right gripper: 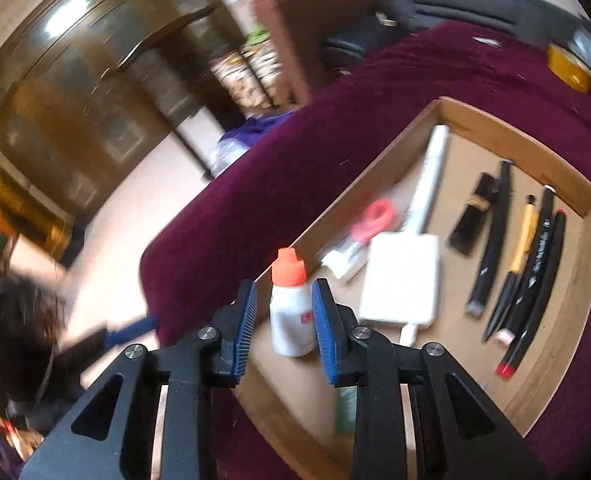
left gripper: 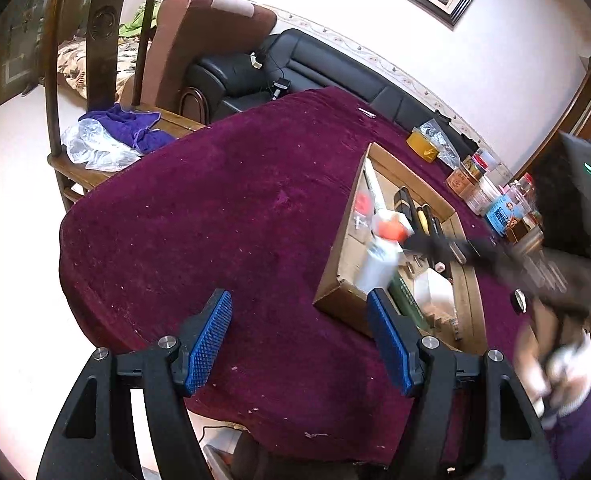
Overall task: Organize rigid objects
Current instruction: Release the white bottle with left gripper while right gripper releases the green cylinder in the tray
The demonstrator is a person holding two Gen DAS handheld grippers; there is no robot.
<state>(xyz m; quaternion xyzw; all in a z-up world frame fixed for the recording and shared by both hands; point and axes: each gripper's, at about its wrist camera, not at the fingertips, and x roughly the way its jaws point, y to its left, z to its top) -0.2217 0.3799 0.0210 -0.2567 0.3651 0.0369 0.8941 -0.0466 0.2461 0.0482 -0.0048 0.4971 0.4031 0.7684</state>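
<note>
A white bottle with an orange cap (right gripper: 289, 312) stands upright between the blue pads of my right gripper (right gripper: 284, 284), which is shut on it just above the near left corner of an open cardboard box (right gripper: 515, 136). The bottle looks sharp while the room behind it is smeared. In the left wrist view the bottle (left gripper: 379, 258) and the right gripper (left gripper: 435, 246) are blurred over the box (left gripper: 415, 182). Several dark markers (right gripper: 535, 272), a white pad (right gripper: 401, 280) and a white tube (right gripper: 431, 176) lie in the box. My left gripper (left gripper: 299, 300) hangs open and empty over the purple tablecloth (left gripper: 215, 220).
Jars and tins (left gripper: 475, 184) and a yellow tape roll (left gripper: 423, 144) line the table's far edge. A wooden chair holds a purple cloth and a plastic bag (left gripper: 107, 136) at the left. A black sofa (left gripper: 295, 64) is behind. A person's body (left gripper: 563, 360) is at the right.
</note>
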